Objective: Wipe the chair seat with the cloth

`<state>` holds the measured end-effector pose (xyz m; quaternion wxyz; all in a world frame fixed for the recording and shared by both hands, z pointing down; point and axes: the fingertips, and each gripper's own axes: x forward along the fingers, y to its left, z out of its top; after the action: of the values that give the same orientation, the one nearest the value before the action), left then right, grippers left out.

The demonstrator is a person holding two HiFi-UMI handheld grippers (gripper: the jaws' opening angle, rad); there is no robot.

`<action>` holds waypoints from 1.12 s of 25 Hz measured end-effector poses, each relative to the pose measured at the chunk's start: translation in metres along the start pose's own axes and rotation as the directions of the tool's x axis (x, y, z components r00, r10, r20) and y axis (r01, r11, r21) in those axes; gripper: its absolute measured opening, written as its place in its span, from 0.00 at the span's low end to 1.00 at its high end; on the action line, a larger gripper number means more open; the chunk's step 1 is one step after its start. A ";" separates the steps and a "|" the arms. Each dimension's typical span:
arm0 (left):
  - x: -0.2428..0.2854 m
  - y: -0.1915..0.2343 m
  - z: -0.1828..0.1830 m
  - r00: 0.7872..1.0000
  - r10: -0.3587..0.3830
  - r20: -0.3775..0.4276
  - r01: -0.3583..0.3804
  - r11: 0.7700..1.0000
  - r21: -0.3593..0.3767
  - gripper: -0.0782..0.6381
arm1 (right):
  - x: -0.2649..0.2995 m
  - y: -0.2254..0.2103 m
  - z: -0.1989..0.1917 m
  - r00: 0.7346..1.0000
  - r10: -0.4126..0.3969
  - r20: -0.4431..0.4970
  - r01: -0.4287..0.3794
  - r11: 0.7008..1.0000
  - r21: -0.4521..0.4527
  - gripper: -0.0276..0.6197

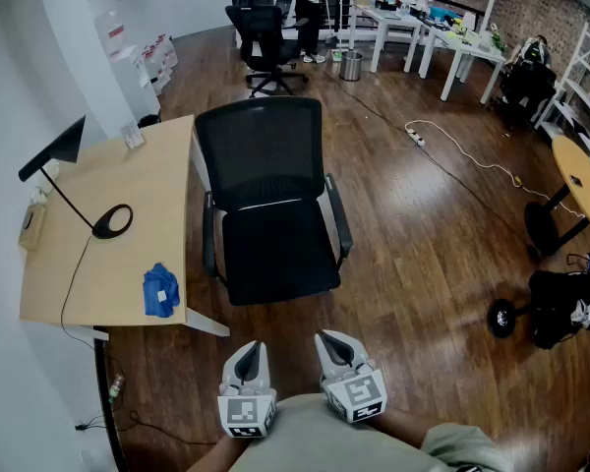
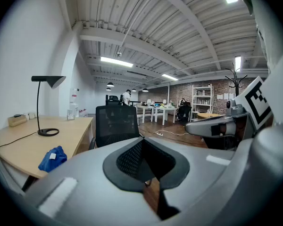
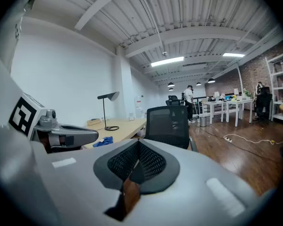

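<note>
at left, a pale wooden desk (image 1: pixel 128 185) bearing a black desk lamp (image 1: pixel 57 146), cord trailing toward the near edge, and a small tan box (image 1: pixel 29 226) by the wall. on the dark wood floor (image 1: pixel 423 224), a white power strip (image 1: pixel 414 136) with a long white cable (image 1: pixel 472 160) snaking right. farther back, a metal bin (image 1: pixel 350 65) beside cluttered white tables (image 1: pixel 462 52). at right, a round wooden table (image 1: pixel 582 175), white shelving (image 1: pixel 582 67), a black bag (image 1: pixel 560 308) on the floor.
</note>
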<state>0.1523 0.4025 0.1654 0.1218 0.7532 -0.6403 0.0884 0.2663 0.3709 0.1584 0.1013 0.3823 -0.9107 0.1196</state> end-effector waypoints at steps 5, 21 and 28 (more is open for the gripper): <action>0.017 -0.022 0.003 1.000 0.021 -0.006 -0.021 1.000 0.006 0.12 | -0.006 -0.030 0.001 1.000 0.017 0.003 -0.017 1.000 -0.011 0.04; 0.047 -0.069 0.005 0.994 0.105 -0.025 -0.105 0.994 0.011 0.12 | -0.014 -0.092 -0.003 0.997 0.075 0.004 -0.075 0.997 0.031 0.04; 0.057 -0.049 0.011 0.993 0.118 -0.025 -0.118 0.993 0.006 0.12 | 0.009 -0.093 0.007 0.998 0.068 0.006 -0.068 0.998 0.015 0.04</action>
<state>0.2100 0.3533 0.1679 0.1228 0.7131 -0.6820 0.1063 0.3267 0.2994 0.1670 0.0919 0.3524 -0.9224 0.1288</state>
